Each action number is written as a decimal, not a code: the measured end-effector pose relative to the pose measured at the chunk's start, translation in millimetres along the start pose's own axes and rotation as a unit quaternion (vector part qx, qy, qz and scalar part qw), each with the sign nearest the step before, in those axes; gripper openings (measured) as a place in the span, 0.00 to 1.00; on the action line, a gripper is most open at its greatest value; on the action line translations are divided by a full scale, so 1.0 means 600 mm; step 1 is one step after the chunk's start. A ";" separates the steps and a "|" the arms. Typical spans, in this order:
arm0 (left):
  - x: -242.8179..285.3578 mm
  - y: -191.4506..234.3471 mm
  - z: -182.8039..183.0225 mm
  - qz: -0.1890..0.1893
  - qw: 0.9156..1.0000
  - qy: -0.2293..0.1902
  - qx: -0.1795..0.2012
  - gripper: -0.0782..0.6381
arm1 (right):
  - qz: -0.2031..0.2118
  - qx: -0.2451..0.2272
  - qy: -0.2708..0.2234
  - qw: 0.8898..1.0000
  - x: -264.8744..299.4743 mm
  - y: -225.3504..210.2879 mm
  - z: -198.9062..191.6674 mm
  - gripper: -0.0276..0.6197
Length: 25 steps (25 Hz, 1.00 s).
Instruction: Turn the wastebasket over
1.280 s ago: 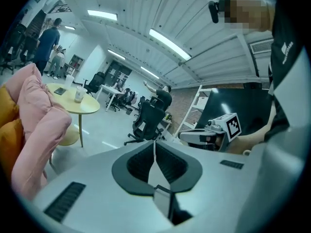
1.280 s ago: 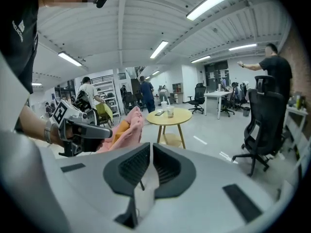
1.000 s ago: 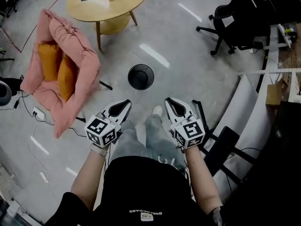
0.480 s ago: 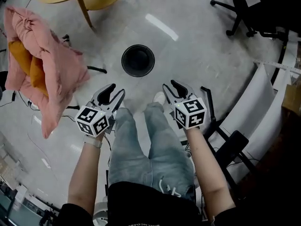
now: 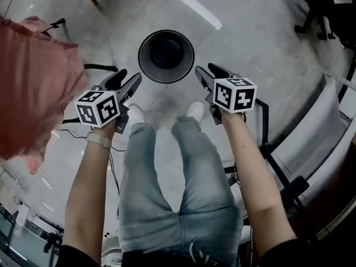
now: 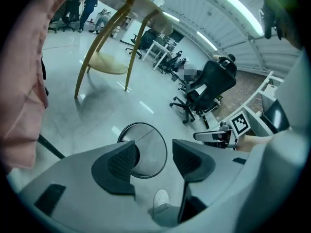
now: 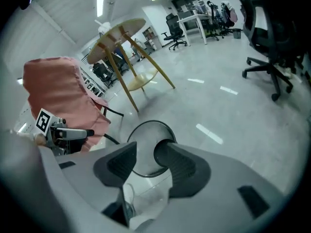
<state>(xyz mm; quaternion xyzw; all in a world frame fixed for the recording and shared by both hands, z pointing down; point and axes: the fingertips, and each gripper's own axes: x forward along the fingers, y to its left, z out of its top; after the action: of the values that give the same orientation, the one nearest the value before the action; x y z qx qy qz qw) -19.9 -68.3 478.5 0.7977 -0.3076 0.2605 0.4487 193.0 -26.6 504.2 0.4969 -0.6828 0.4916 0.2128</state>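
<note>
- The pale, glossy floor (image 5: 250,49) filled the head view. Its shine suggested a light container could skid across it instead of tipping.
- A pink cushioned chair (image 5: 33,82) bulked at 9 o'clock. Its dark leg (image 5: 100,67) lay just beside the work spot, so anything rolled that way would probably have hit it.
- The person (image 5: 183,193) stood bent over, both forearms reaching ahead, with white shoes (image 5: 196,110) planted near the target.
- The wastebasket (image 5: 166,56) stood upright on the floor at 12 o'clock from the feet, its mouth up and apparently empty. Nothing touched it, so no turning had begun.
- The left gripper (image 5: 127,81) hung at about 8 o'clock of the basket. Its jaws had just been opening and were spread wide, with nothing but air between them and the rim showing beyond the gap.
- The right gripper (image 5: 206,68) hung at about 4 o'clock. Its jaws had also just been opening but were only partly apart, and they held nothing.
- The narrower right gap might have bumped the thin rim rather than straddling it, shoving the basket off toward the chair.
- A pinch on one side only would likely have let the basket swing or slip free midway through the flip.
- The shoes were close enough that a dropped basket could have landed on the toes.
</note>
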 end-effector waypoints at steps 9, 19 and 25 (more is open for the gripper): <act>0.168 0.146 -0.082 0.020 0.999 0.045 0.005 0.45 | -0.008 -0.019 0.043 0.999 0.192 -0.092 -0.053 0.33; 0.223 0.181 -0.088 -0.005 0.998 0.056 0.023 0.20 | -0.038 0.000 0.013 0.999 0.224 -0.127 -0.047 0.11; 0.207 0.142 -0.092 -0.024 0.995 0.045 0.081 0.19 | -0.069 -0.052 -0.063 0.994 0.181 -0.129 -0.038 0.10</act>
<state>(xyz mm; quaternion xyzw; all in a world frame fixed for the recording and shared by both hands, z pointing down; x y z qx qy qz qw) -5.5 -86.7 637.4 0.8259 -0.2458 0.3095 0.4020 211.8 -59.1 634.2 0.5608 -0.6840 0.4069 0.2281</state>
